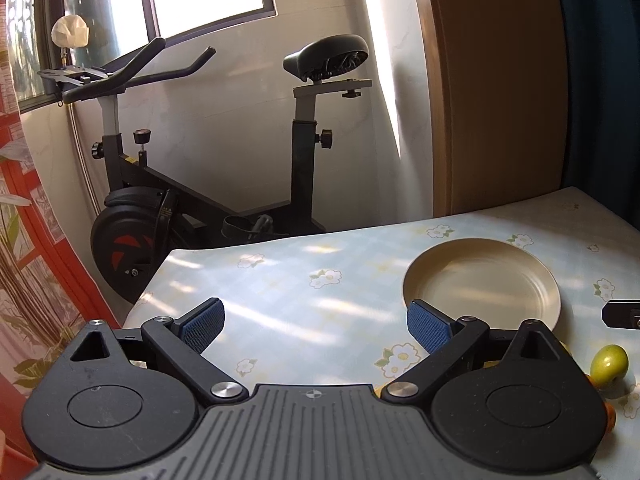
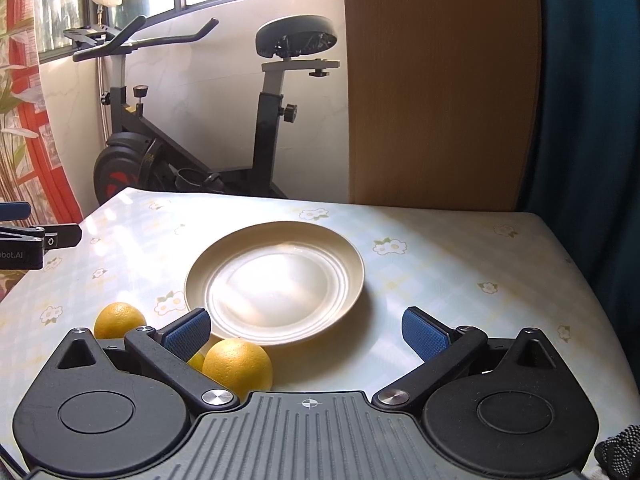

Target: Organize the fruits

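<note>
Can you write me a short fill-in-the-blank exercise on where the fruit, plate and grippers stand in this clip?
1. The cream plate holds ____ fruit.
2. Both the left gripper and the right gripper have their jaws ____.
3. The fruit at the right edge of the left wrist view is ____ in colour.
4. The oranges lie on the ____, beside the plate.

Missing words: no; open; green; table

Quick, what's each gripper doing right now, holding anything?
Left gripper: open, holding nothing.
Right gripper: open, holding nothing.
</note>
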`<move>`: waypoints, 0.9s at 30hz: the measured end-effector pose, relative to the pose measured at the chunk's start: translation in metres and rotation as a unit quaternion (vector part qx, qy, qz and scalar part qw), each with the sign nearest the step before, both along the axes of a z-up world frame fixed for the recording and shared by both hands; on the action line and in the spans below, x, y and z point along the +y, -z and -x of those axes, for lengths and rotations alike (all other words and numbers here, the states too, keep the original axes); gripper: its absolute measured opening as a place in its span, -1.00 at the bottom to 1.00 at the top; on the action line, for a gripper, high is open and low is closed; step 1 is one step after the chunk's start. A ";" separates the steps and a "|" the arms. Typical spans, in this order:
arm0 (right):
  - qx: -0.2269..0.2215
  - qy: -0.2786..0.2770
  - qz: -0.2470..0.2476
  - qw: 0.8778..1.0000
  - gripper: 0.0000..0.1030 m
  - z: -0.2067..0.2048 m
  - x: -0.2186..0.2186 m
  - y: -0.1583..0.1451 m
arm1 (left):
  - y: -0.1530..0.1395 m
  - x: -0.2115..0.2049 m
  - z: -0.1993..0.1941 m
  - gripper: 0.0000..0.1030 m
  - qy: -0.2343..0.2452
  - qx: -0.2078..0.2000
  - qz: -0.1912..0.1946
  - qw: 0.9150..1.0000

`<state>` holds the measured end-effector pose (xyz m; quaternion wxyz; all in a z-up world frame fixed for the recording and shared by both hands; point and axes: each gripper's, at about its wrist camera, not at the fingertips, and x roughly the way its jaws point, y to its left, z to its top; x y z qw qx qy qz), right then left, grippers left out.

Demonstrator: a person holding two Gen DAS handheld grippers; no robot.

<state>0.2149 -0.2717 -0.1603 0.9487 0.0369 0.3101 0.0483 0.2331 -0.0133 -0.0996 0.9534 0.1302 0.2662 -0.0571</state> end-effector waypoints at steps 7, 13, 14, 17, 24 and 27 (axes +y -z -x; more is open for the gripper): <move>0.013 -0.002 -0.014 1.000 0.90 -0.004 -0.005 0.008 | 0.005 0.014 -0.009 0.93 -0.014 0.033 0.013 0.999; 0.022 -0.010 -0.011 1.000 0.81 -0.008 -0.004 0.011 | 0.000 0.024 -0.012 0.92 -0.019 0.037 0.045 0.998; 0.024 -0.012 -0.011 1.000 0.81 -0.008 -0.004 0.011 | 0.000 0.024 -0.013 0.92 -0.011 0.043 0.054 0.998; 0.030 -0.015 -0.010 0.999 0.73 -0.010 -0.003 0.012 | 0.001 0.023 -0.016 0.92 -0.005 0.060 0.059 0.996; 0.039 -0.025 -0.012 0.999 0.50 -0.007 0.003 0.012 | 0.002 0.019 -0.020 0.80 0.028 0.079 0.059 0.995; 0.041 -0.024 -0.017 0.999 0.49 -0.006 0.003 0.010 | 0.003 0.015 -0.016 0.80 0.040 0.080 0.052 0.995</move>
